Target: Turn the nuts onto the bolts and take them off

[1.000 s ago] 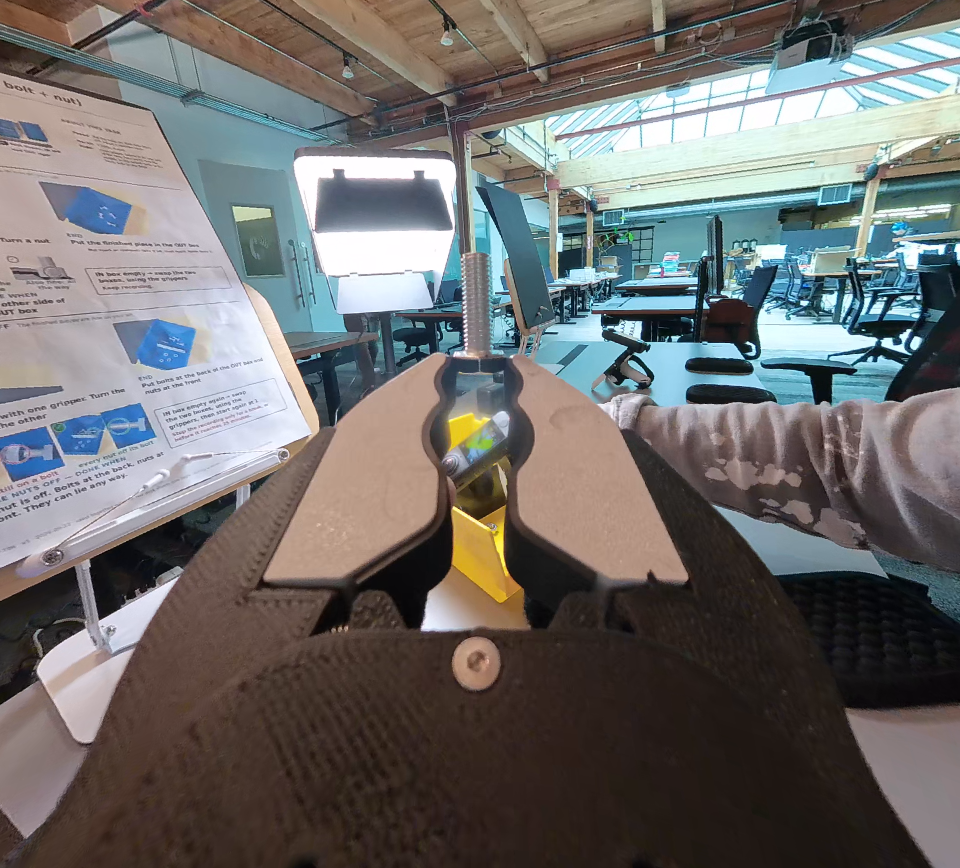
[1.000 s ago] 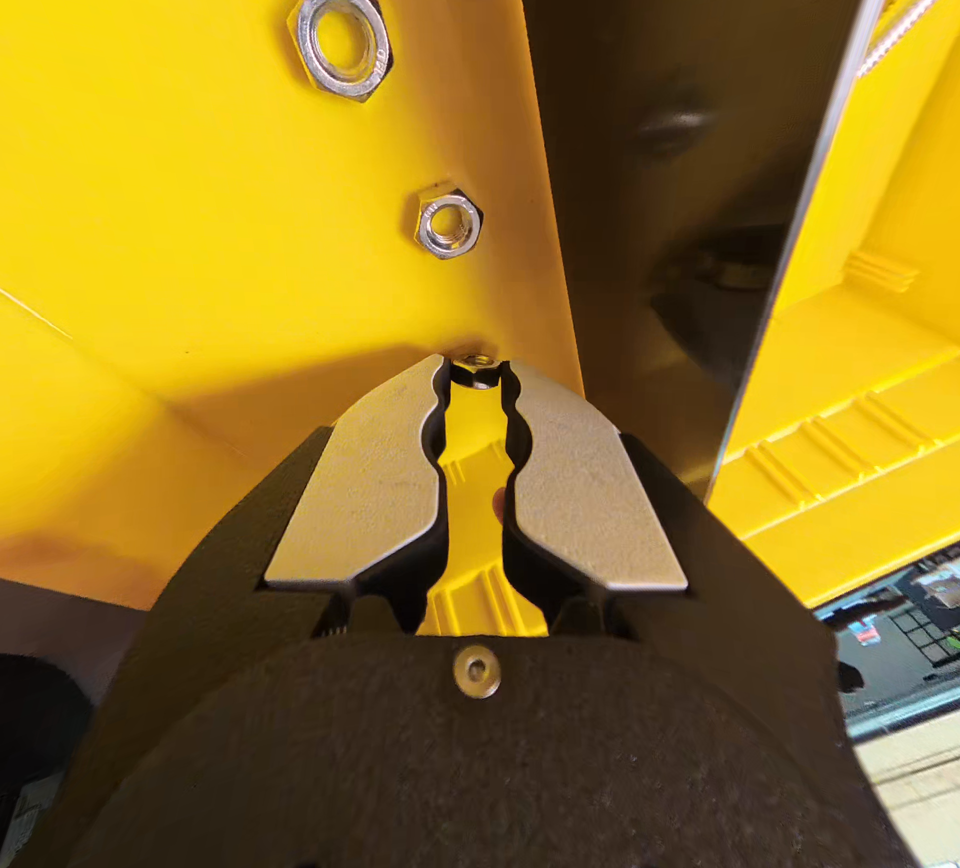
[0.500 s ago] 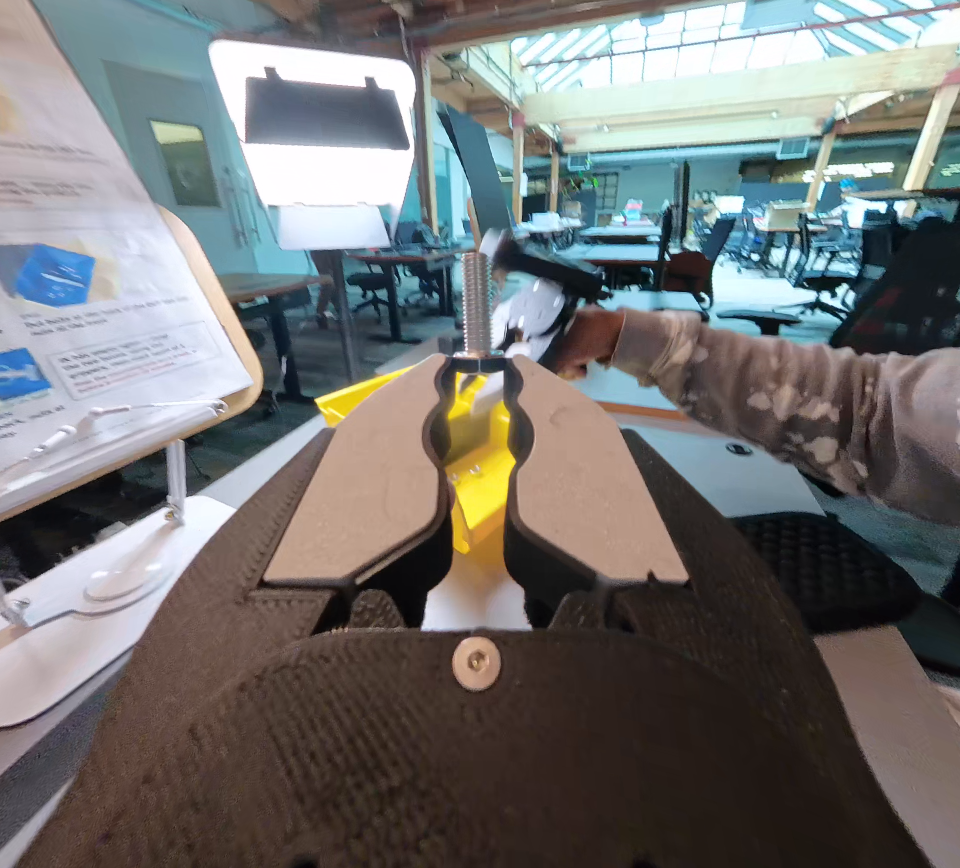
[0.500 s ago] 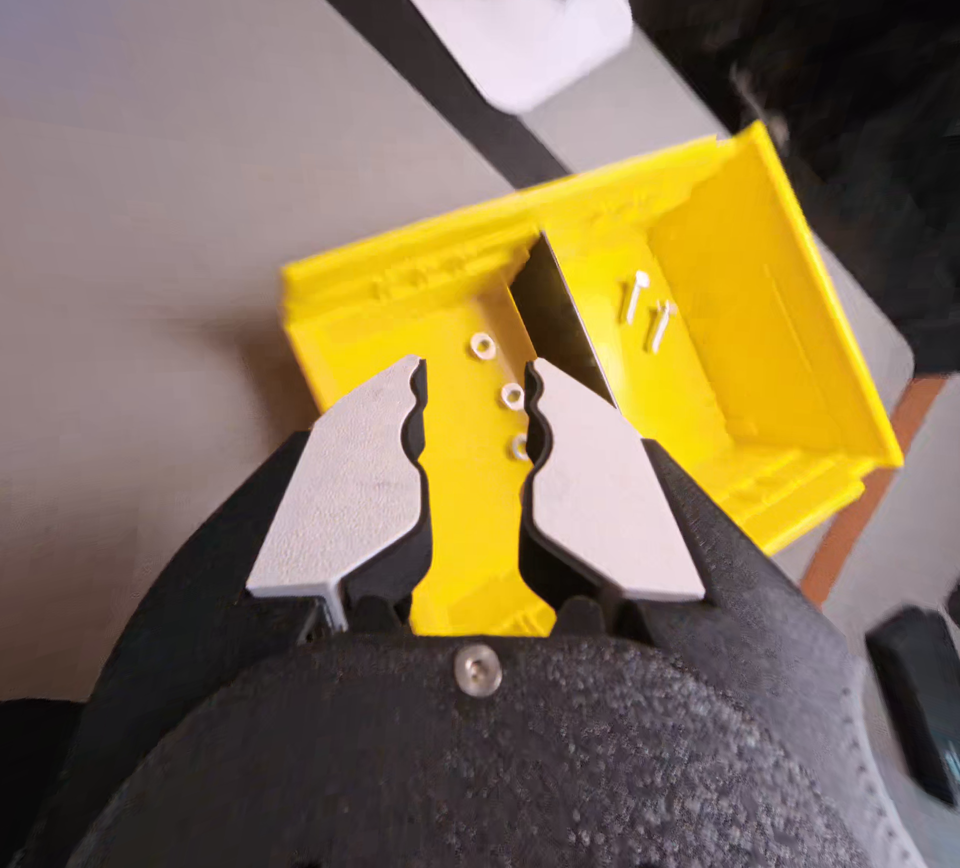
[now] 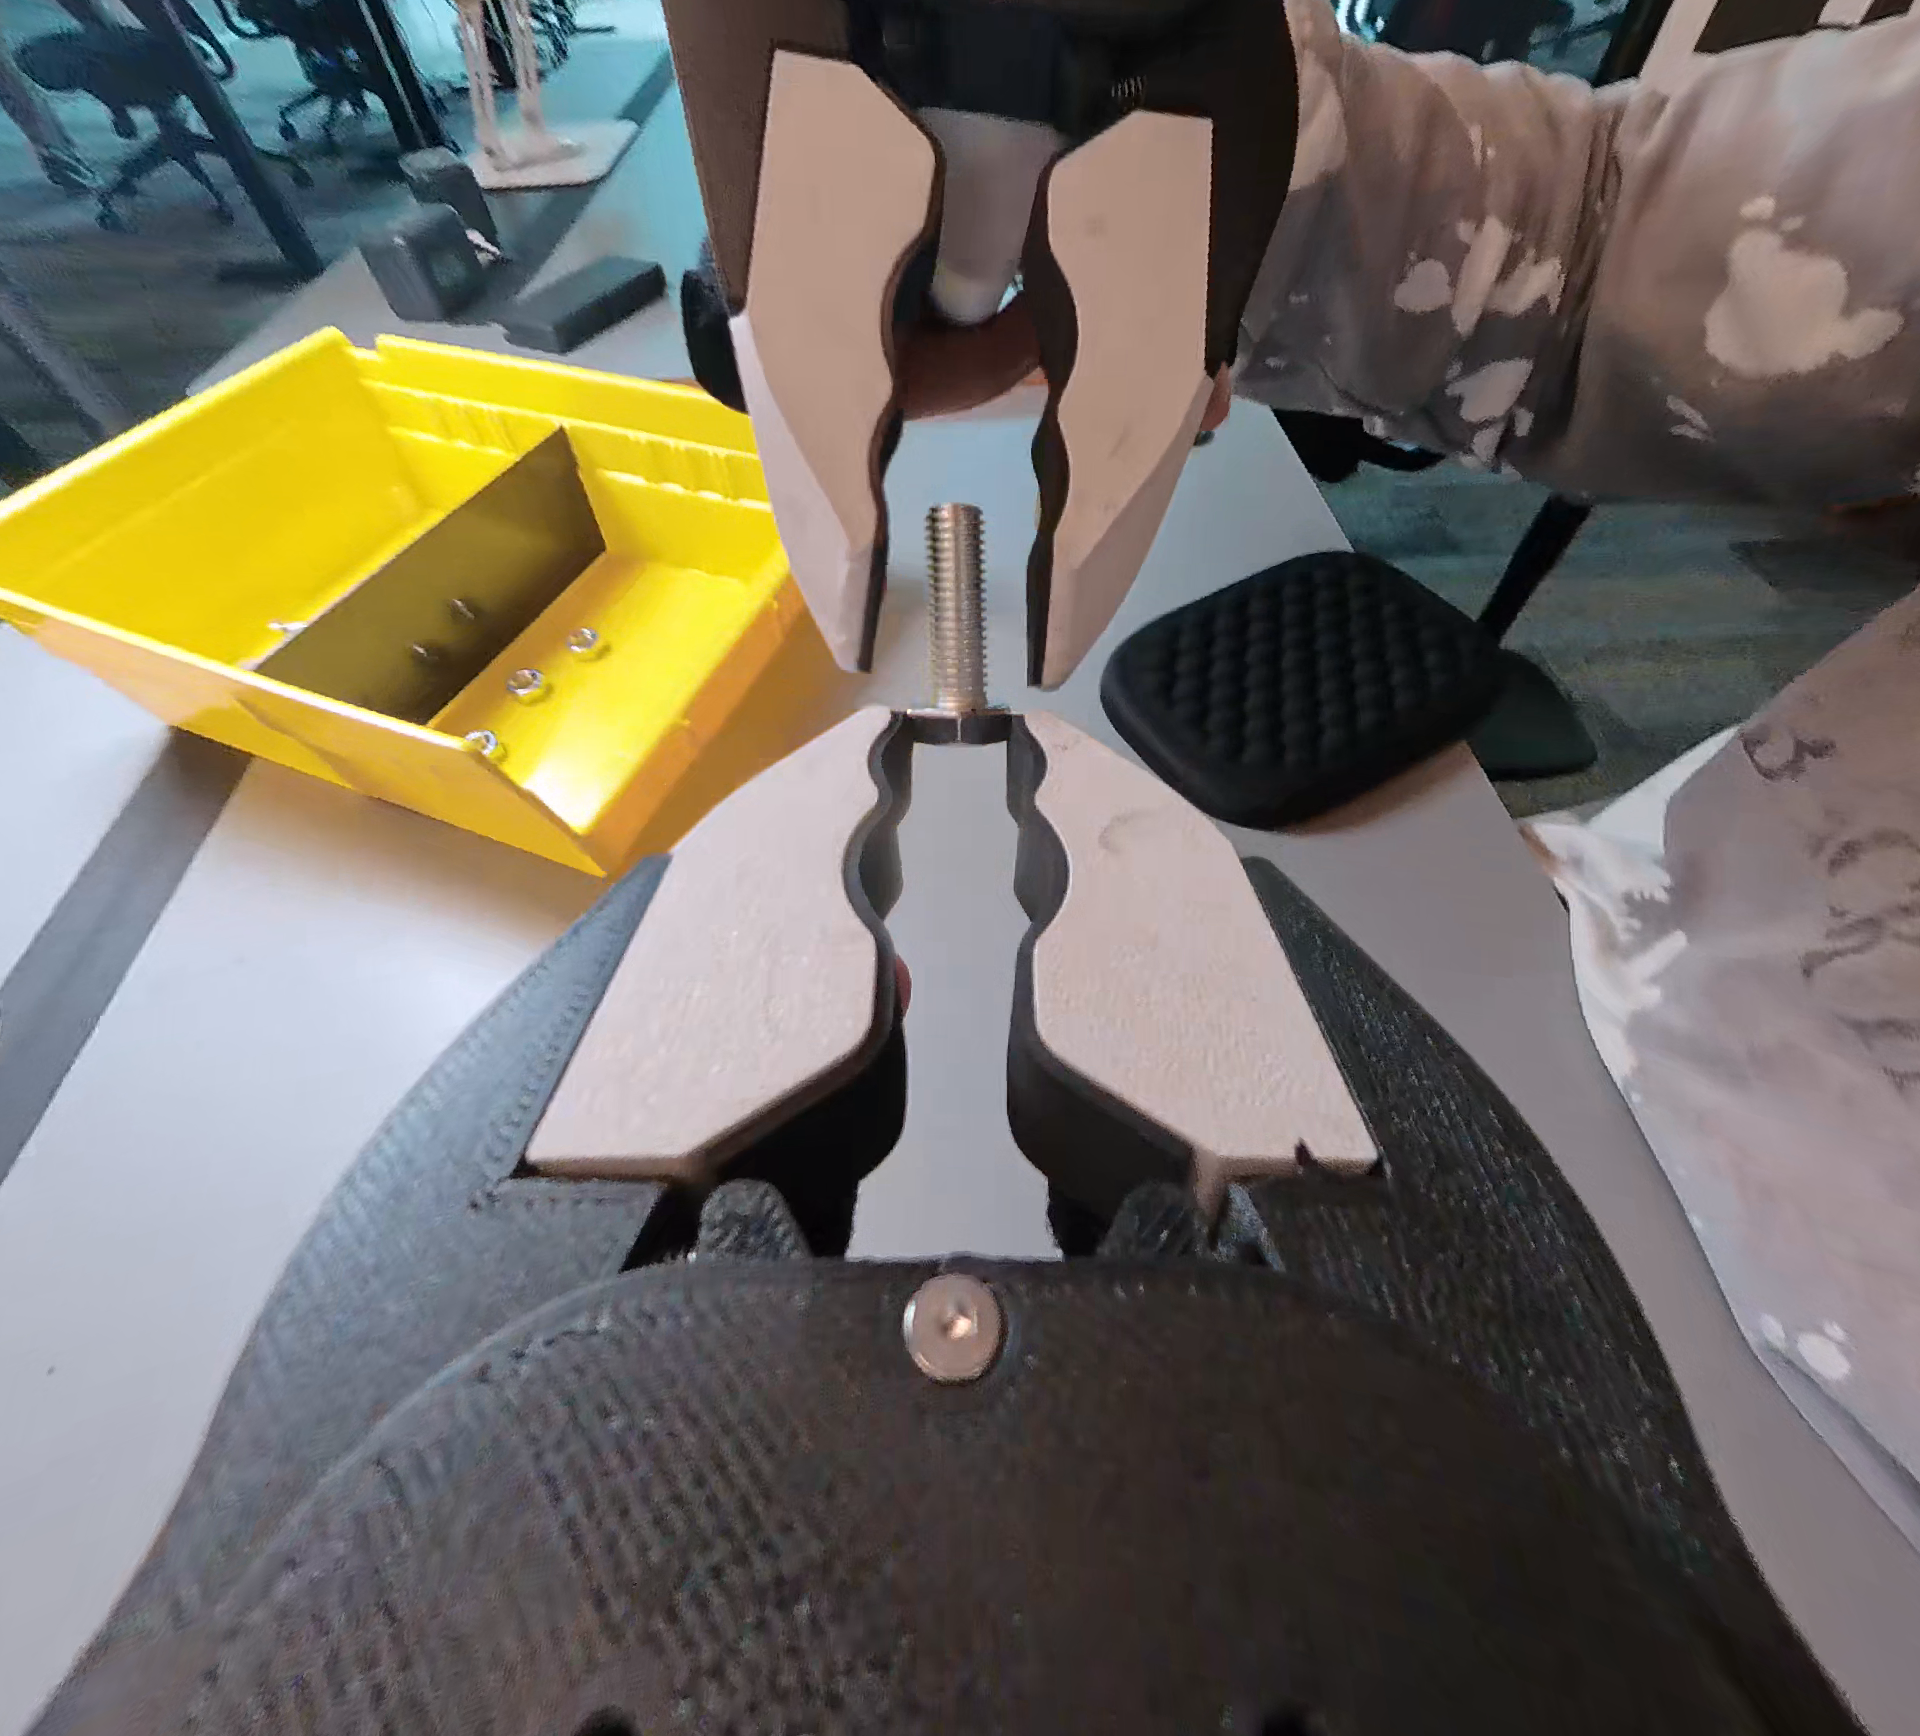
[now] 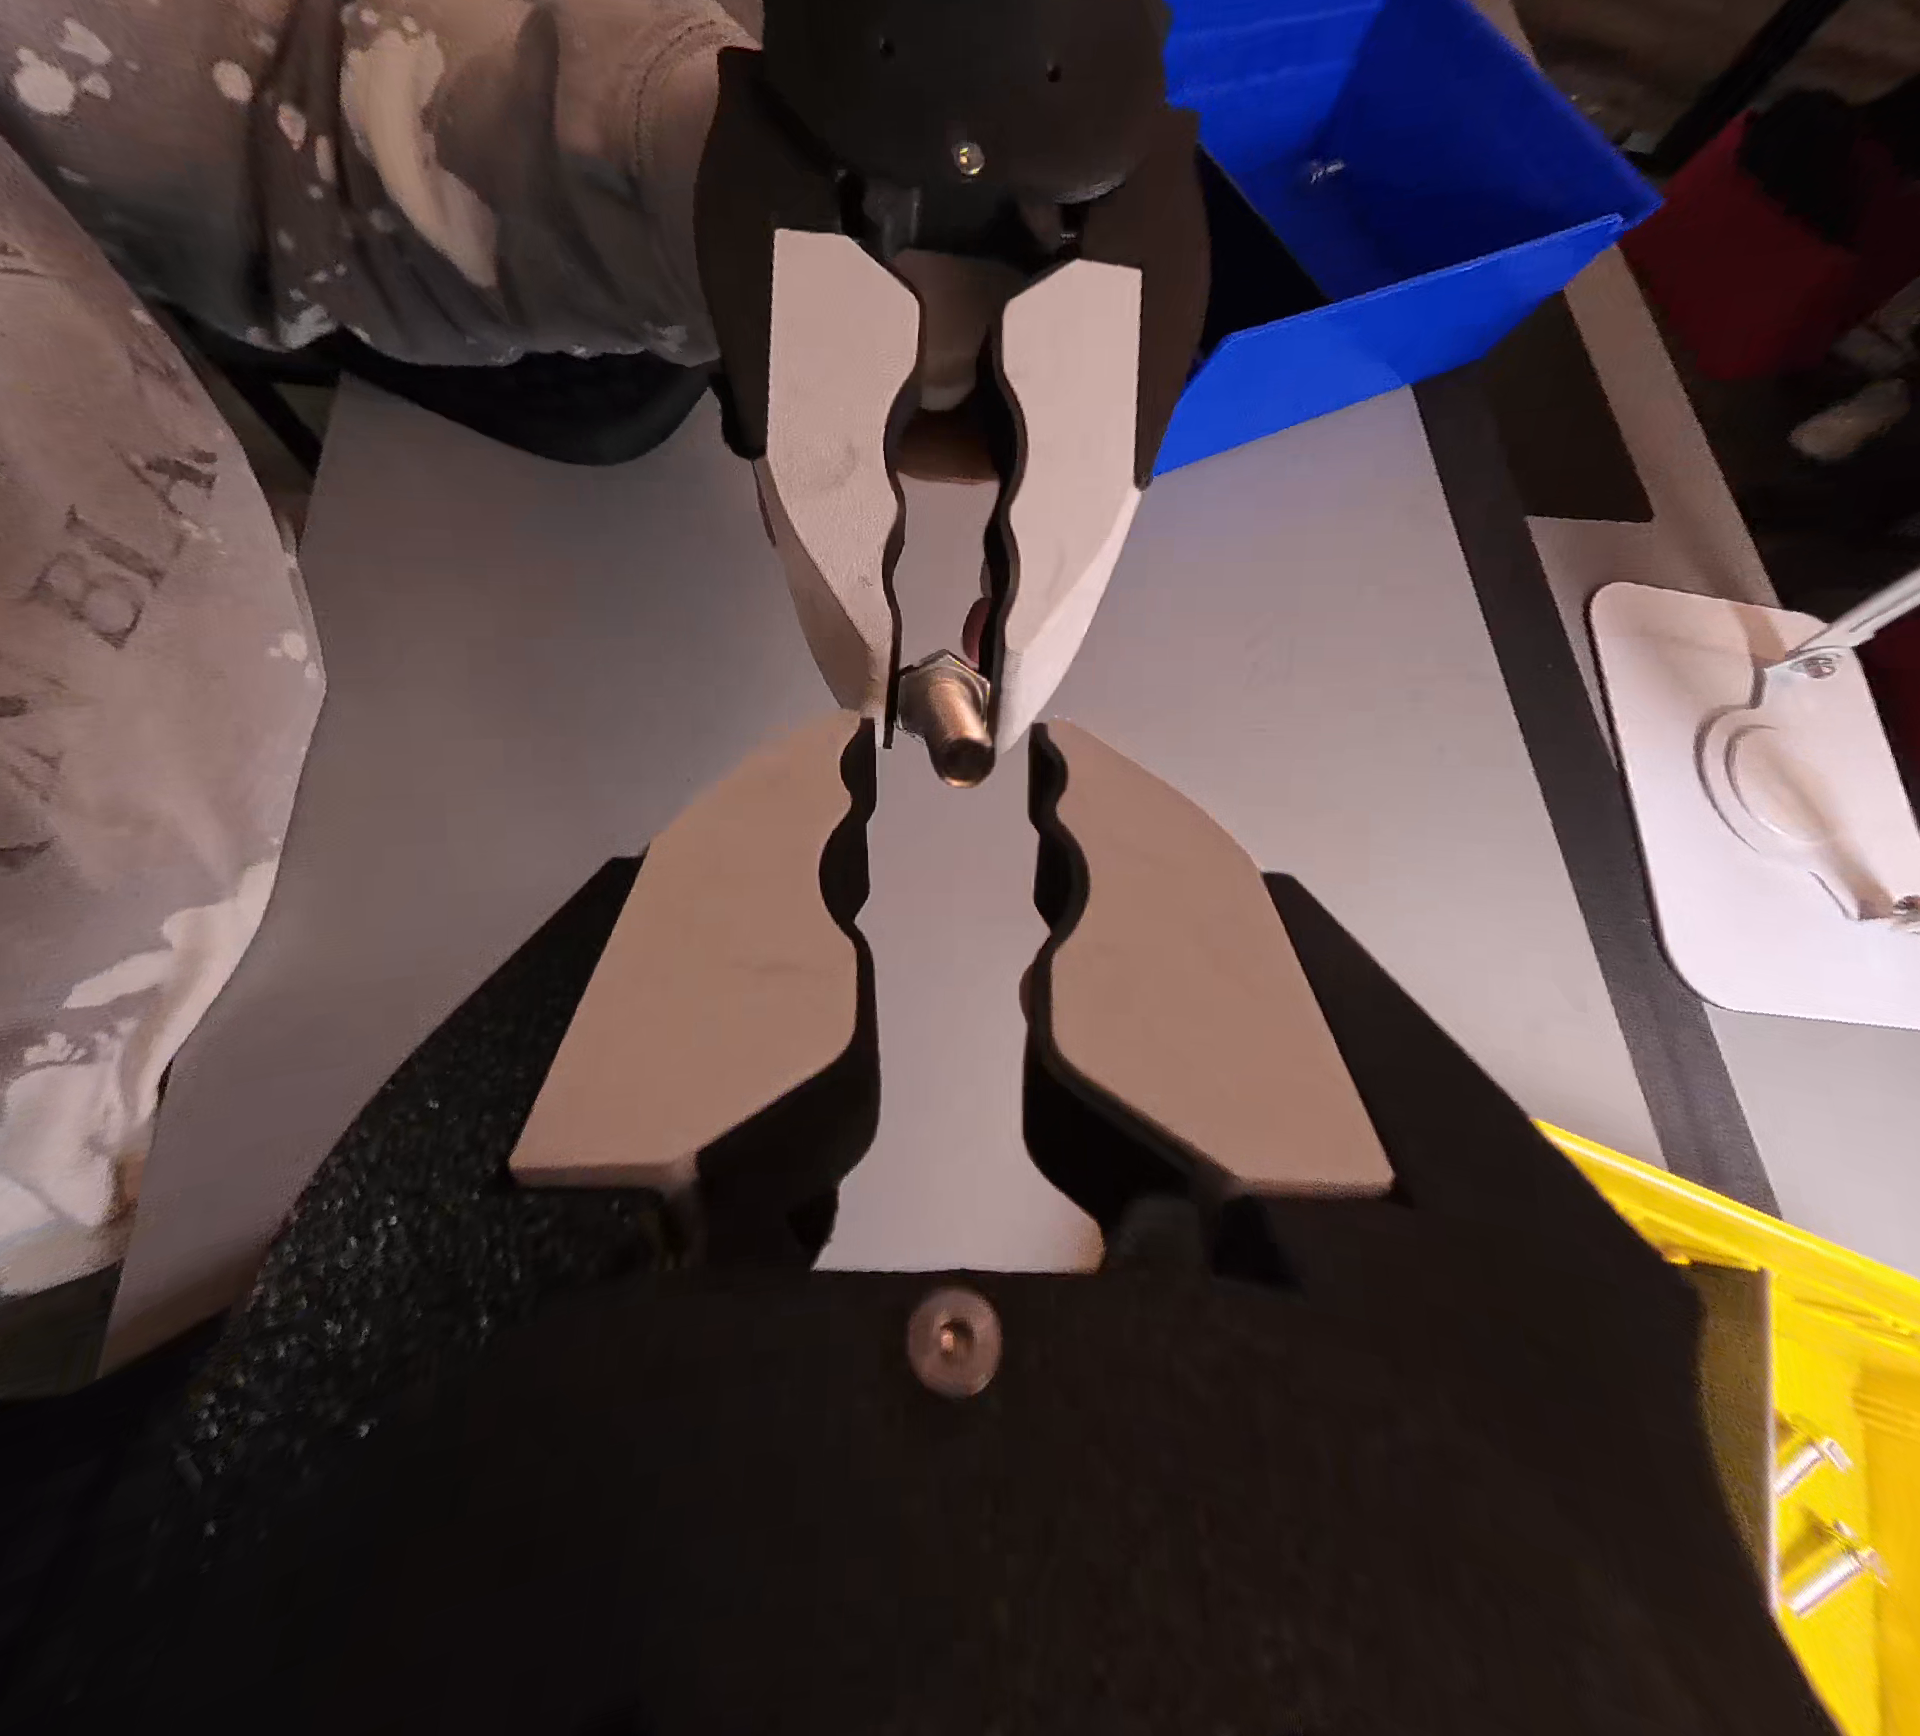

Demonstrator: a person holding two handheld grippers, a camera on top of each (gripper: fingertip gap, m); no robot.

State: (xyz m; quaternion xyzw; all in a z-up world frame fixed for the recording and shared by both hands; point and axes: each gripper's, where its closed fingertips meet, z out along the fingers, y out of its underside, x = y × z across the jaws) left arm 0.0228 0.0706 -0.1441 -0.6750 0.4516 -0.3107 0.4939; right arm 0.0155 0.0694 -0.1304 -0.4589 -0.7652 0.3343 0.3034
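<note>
My left gripper (image 5: 954, 736) is shut on the hex head of a silver bolt (image 5: 956, 606), whose threaded shaft points away from it. My right gripper (image 5: 951, 663) faces it tip to tip, open and empty, with its fingertips on either side of the shaft. In the right wrist view my right gripper (image 6: 951, 736) is open, just short of the bolt (image 6: 956, 751) held by the left gripper (image 6: 940, 699). Three loose nuts (image 5: 528, 680) lie in the front compartment of a yellow bin (image 5: 208, 481).
The yellow bin has a dark divider (image 5: 436, 585); bolts (image 6: 1813, 1478) lie in its other compartment. A blue bin (image 6: 1382, 336) stands behind the left gripper. A black padded armrest (image 5: 1299, 678) is off the table's right edge. A white stand base (image 6: 1766, 803) sits nearby. My two grippers' fingertips are within a few centimetres of each other.
My right gripper has left the yellow bin, opened, and come up to face the bolt. My left gripper has tipped down towards the table, still holding the bolt.
</note>
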